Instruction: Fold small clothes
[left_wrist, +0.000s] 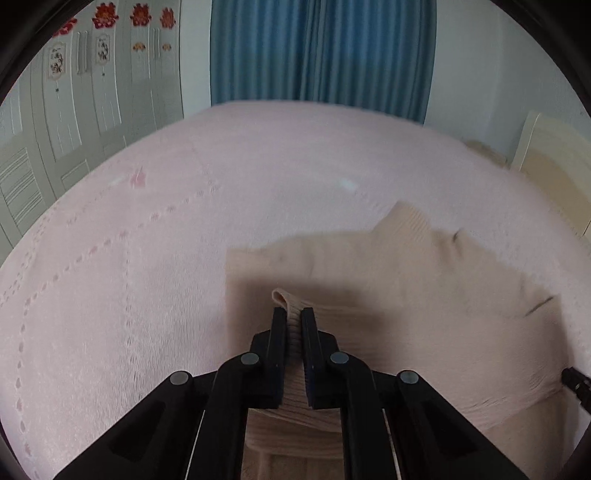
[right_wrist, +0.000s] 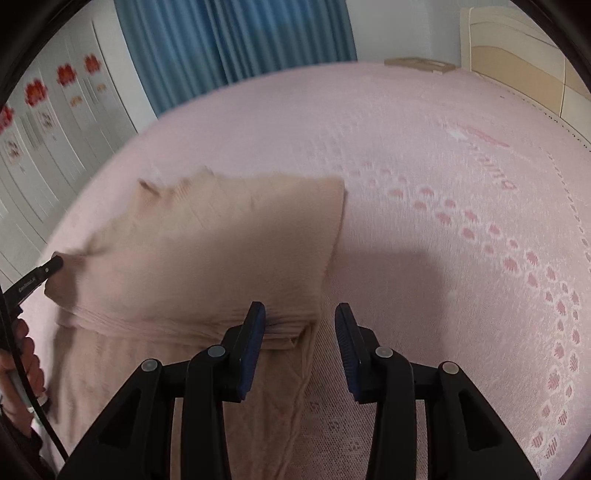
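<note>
Beige ribbed knit garment spread on pink patterned bedspread, folded edge at 6 o'clock, left gripper pinching a ribbed fold, right gripper spread wide over the garment's corner at 6 o'clock, blue curtain at 12 o'clock

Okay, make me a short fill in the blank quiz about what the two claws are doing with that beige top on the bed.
1. The left claw is shut on a fold of the ____ garment.
2. The right claw is ____, gripping nothing.
3. The garment lies on a ____ bedspread.
4. Behind the bed hangs a ____ curtain.

Missing words: beige; open; pink; blue
</note>
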